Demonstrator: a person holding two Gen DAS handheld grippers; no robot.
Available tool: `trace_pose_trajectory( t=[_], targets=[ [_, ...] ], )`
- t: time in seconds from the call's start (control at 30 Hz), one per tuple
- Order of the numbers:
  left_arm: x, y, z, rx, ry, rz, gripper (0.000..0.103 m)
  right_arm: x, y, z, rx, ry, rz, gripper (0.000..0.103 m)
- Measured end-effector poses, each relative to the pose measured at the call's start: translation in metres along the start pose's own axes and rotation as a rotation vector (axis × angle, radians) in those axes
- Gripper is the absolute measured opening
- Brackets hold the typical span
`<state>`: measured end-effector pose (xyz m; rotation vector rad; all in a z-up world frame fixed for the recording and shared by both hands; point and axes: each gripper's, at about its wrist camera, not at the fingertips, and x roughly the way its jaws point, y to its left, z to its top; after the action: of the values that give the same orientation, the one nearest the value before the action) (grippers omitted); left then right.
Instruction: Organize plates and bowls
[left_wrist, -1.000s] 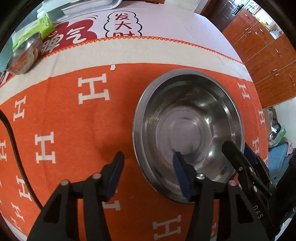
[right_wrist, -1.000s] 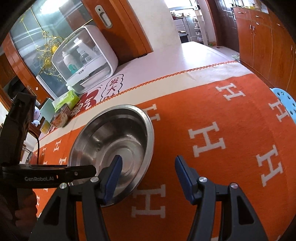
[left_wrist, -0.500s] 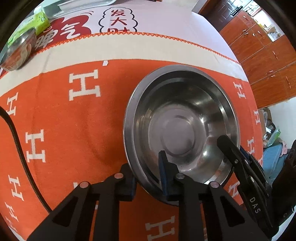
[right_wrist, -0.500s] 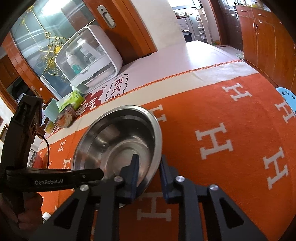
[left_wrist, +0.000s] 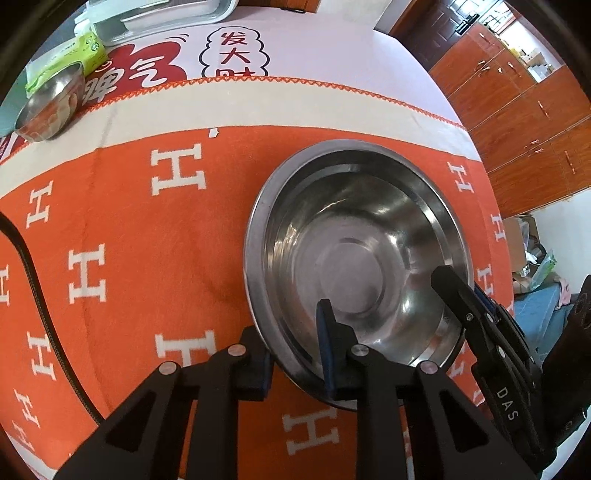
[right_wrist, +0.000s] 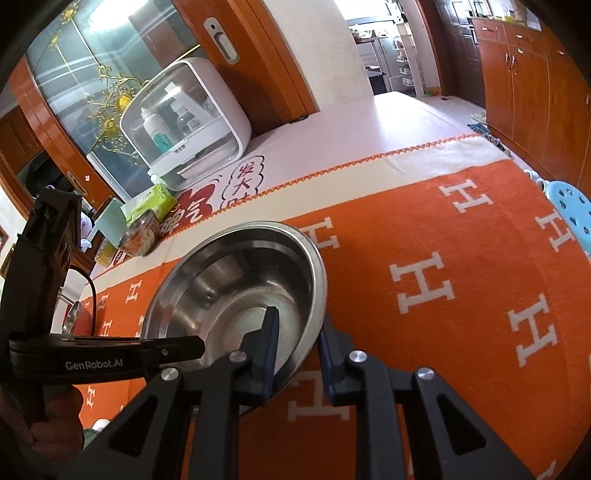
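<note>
Orange cloth patterned with white H letters covers the table, with wooden cabinets behind. On it, a large steel bowl is pinched at its rim from two sides: the left gripper clamps the near edge, the right gripper the opposite edge, each with one pad inside and one outside. A small steel bowl sits well apart by a green packet.

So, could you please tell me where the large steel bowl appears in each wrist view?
Left wrist: large steel bowl sits right of centre, its near rim clamped.
Right wrist: it sits left of centre, low.
Shared landmark: green tissue pack, upper left in both.
</note>
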<state>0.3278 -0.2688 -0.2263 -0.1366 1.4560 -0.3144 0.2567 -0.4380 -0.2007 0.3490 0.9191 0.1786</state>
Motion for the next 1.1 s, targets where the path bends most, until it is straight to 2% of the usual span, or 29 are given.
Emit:
trace_pose_trajectory(
  t=[0.5, 1.1],
  targets=[
    [-0.066, -0.009, -0.037, 0.046, -0.071, -0.025, 0.020, -0.065, 0.025, -0.013, -0.026, -0.079, 0.008, 0.020],
    [-0.112, 0.017, -0.114, 0.075, -0.119, -0.055, 0.020, -0.118, 0.072, -0.066, -0.061, -0.098, -0.008, 0.020]
  ],
)
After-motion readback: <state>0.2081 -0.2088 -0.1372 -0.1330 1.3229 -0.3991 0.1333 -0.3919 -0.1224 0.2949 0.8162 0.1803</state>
